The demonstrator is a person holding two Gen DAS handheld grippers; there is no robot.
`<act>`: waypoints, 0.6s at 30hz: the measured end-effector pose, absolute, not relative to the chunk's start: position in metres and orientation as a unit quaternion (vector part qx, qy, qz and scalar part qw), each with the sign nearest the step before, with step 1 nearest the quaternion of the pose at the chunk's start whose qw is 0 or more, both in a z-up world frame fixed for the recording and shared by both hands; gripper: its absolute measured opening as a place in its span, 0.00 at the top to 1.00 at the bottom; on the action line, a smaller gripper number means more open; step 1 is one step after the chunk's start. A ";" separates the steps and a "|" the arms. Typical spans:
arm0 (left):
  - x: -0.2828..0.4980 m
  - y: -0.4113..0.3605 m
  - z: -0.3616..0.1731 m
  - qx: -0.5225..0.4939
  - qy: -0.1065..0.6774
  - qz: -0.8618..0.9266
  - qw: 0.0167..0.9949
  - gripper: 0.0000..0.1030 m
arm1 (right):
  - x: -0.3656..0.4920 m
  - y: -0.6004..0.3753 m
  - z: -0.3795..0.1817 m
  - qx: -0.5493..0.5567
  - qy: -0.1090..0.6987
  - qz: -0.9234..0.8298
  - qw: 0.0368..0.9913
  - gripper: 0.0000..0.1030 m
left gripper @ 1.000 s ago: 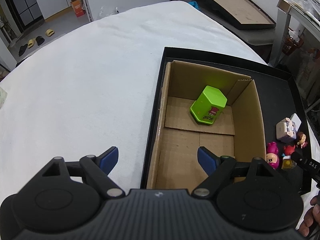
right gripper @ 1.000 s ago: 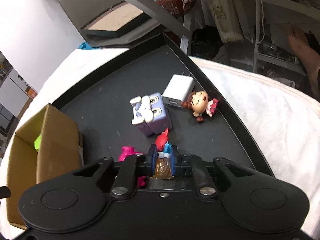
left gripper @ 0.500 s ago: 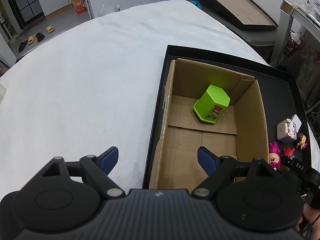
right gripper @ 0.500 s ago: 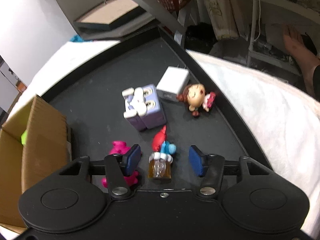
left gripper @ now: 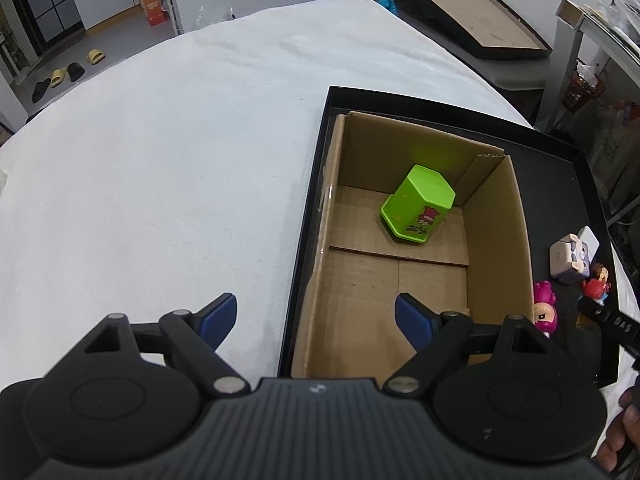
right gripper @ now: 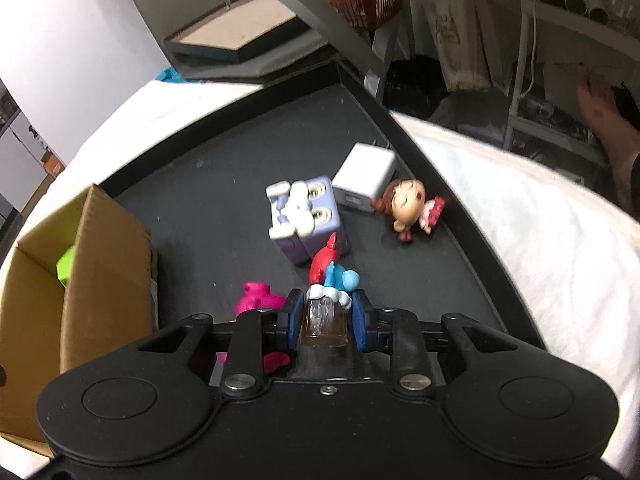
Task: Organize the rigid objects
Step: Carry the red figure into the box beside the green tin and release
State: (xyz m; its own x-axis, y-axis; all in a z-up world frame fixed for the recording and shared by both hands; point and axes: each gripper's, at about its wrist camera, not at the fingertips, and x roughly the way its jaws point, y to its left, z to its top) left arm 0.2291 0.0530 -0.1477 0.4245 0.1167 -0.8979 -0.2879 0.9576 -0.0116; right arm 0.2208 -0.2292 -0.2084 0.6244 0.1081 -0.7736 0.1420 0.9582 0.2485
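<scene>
At the bottom middle of the right wrist view, my right tongs (right gripper: 326, 320) have just been closing on a little blue and red toy on a clear stand (right gripper: 325, 312), and the blue pads now press its sides. It sits on the black tray (right gripper: 224, 168). Above it I see a purple cube toy (right gripper: 306, 216), a white block (right gripper: 366, 176) and a small doll (right gripper: 408, 206). A pink toy (right gripper: 260, 298) is to the left. My left tongs (left gripper: 316, 320) stand wide open and hold nothing. They hang over the near end of the cardboard box (left gripper: 496, 240), where a green tub (left gripper: 418, 210) lies.
</scene>
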 end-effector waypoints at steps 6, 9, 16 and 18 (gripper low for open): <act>0.228 0.050 -0.144 -0.080 0.518 0.115 0.844 0.17 | 0.217 -0.229 -0.185 0.140 0.411 -0.005 0.901 0.75; 0.228 0.047 -0.141 -0.074 0.516 0.112 0.846 0.17 | 0.217 -0.224 -0.172 0.138 0.400 0.000 0.906 0.75; 0.226 0.044 -0.136 -0.064 0.507 0.102 0.854 0.17 | 0.219 -0.203 -0.147 0.128 0.376 0.032 0.917 0.75; 0.226 0.045 -0.136 -0.064 0.505 0.100 0.855 0.18 | 0.219 -0.198 -0.144 0.126 0.373 0.042 0.918 0.75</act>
